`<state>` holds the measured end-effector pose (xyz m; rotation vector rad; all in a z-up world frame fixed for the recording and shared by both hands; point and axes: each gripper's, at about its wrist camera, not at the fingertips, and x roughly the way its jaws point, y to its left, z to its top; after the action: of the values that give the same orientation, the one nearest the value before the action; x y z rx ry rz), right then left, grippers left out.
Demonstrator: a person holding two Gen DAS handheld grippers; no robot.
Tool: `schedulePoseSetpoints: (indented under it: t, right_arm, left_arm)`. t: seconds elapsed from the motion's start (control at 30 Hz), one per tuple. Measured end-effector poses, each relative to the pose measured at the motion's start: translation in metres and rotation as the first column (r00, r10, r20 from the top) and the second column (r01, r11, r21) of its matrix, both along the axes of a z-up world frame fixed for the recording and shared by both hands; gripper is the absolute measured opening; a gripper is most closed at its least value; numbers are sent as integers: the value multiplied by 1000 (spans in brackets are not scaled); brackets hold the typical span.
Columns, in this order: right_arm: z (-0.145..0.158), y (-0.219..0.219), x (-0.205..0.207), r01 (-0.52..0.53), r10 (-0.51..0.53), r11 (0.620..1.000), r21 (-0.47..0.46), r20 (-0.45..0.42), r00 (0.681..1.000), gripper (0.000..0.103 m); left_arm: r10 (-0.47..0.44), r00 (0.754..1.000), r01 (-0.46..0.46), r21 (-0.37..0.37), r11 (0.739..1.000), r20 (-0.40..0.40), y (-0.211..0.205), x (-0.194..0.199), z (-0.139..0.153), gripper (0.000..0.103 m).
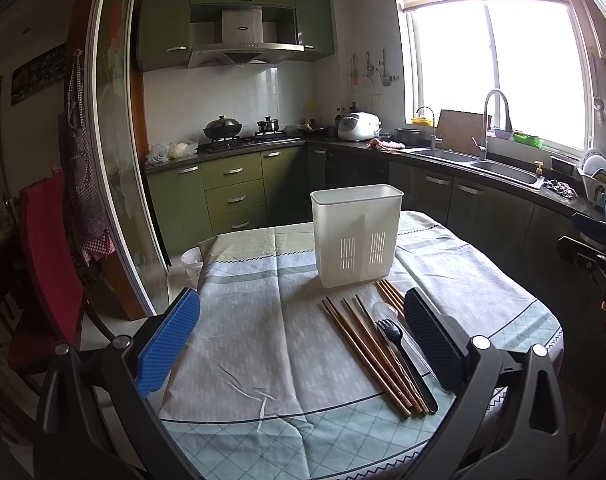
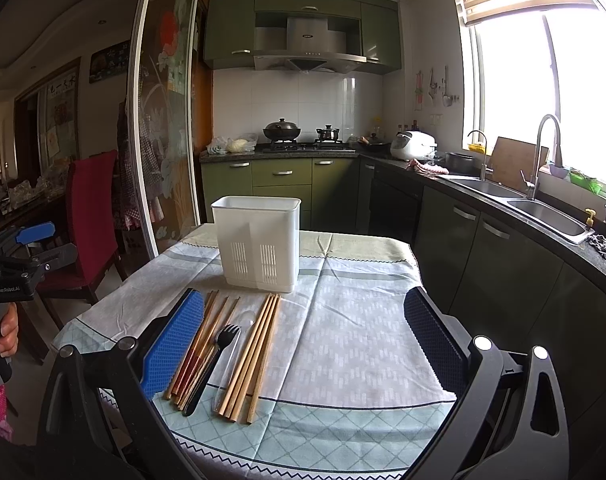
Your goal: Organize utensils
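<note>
Both sets of jaws are standing spread wide with nothing between them: the left gripper (image 1: 303,340) and the right gripper (image 2: 303,340) are each hovering over the near edge of the table (image 1: 243,320), gripping nothing.

Working across the right wrist view from left to right, the left gripper is showing at the far left edge, held up well apart from the utensils. Next, a bunch of darker wooden chopsticks (image 2: 199,344) is lying flat on the tablecloth (image 2: 363,340), just beside the right gripper's blue left finger (image 2: 171,344). A black plastic fork (image 2: 211,360) is resting against that bunch, tines pointing away. A clear plastic spoon (image 2: 239,336) is lying beside the fork, faint and hard to outline. Further right, a set of paler chopsticks (image 2: 255,356) is lying in a tidy row. Behind them all, the white utensil holder (image 2: 259,240) is standing upright near the middle of the table; its inside is hidden from both cameras, though nothing is sticking up above its rim.

Judging from this, the task is barely beginning: every visible utensil is lying on the cloth, and both chopstick sets, the fork and the spoon are waiting to be lifted into the holder.
</note>
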<state>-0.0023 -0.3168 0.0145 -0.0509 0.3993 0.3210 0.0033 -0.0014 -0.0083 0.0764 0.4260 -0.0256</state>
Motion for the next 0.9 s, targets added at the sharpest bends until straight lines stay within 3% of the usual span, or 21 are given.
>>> schedulePoseSetpoints:
  t: [0.9]
  right_arm:
    - [-6, 4, 3, 1, -1, 1000, 1, -5, 1000, 99]
  left_arm:
    - [2, 1000, -2, -10, 1000, -4, 2, 0, -1, 97]
